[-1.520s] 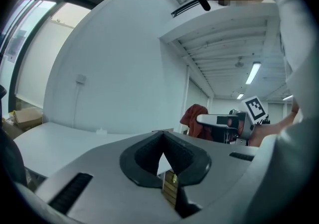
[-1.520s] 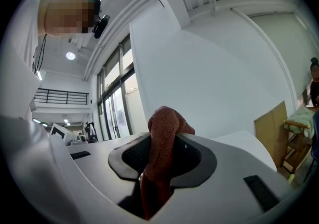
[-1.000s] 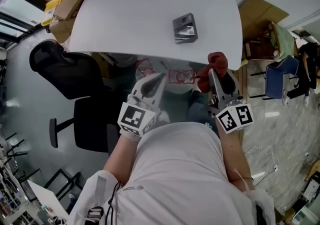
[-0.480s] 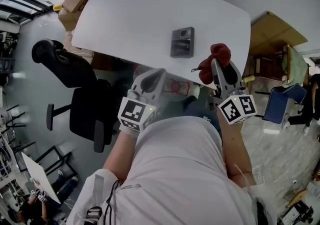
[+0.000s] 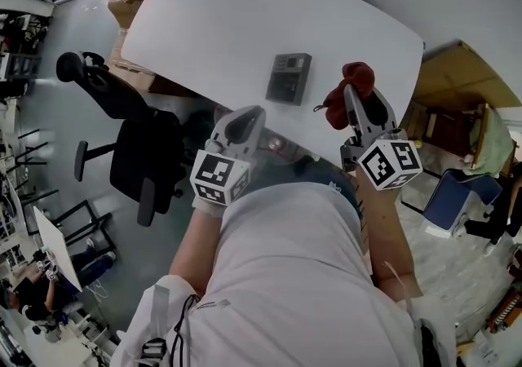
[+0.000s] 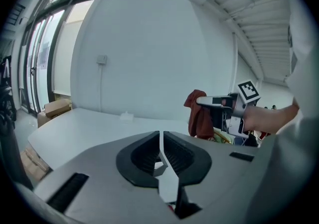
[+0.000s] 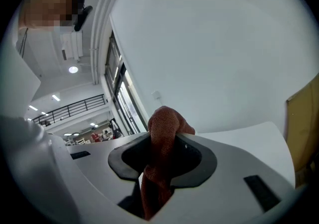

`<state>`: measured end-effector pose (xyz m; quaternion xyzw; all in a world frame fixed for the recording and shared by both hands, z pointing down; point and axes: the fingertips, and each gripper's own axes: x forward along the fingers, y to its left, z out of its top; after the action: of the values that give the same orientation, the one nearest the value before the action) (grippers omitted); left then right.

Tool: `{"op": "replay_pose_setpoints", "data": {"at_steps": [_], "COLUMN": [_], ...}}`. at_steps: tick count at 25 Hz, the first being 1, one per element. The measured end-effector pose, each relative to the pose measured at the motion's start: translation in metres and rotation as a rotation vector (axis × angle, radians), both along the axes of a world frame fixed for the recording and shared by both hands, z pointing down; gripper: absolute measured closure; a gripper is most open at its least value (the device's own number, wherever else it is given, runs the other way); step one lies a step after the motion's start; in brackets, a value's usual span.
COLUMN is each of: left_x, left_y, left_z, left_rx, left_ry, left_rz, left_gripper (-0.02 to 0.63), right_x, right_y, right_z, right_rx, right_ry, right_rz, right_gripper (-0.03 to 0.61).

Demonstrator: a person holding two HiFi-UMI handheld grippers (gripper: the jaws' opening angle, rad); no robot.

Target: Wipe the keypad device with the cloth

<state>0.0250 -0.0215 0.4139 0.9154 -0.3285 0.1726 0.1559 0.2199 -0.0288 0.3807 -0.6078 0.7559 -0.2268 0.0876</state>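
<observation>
Gripping cloth [image 5: 356,76], right tongs [image 5: 349,98] right of keypad device [image 5: 289,78] on table [image 5: 212,23]

Bare white surface [image 5: 204,23] all round the keypad device [image 5: 289,77], clear way in from its near side, right tool [image 5: 361,106] clamping a red cloth [image 5: 355,76] just right of it, office chair [image 5: 134,149] well left, off the surface.
</observation>
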Motion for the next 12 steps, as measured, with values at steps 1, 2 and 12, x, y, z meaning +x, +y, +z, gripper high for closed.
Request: {"op": "replay_pose_setpoints", "data": {"at_steps": [1,2,12], "left_x": [0.003,0.006,0.017], "left_y": [-0.002,-0.004,-0.016], "left_z": [0.003,0.008,0.071], "left_rx": [-0.007,-0.014,-0.125], "left_ry": [-0.013,-0.027,-0.125], "left_rz": [-0.011,-0.023,-0.036], "left_gripper": [0.601,0.601,0.601], "right_x": [0.004,0.007,0.003], "right_y": [-0.005,-0.010,-0.052], "right_z": [0.004,0.008,0.067], "right_rx": [-0.014,-0.027,-0.191], "right_ry": [-0.003,-0.007,-0.029], "right_rz": [-0.016,-0.031,-0.182], "right_gripper": [0.451,0.451,0.449]}}
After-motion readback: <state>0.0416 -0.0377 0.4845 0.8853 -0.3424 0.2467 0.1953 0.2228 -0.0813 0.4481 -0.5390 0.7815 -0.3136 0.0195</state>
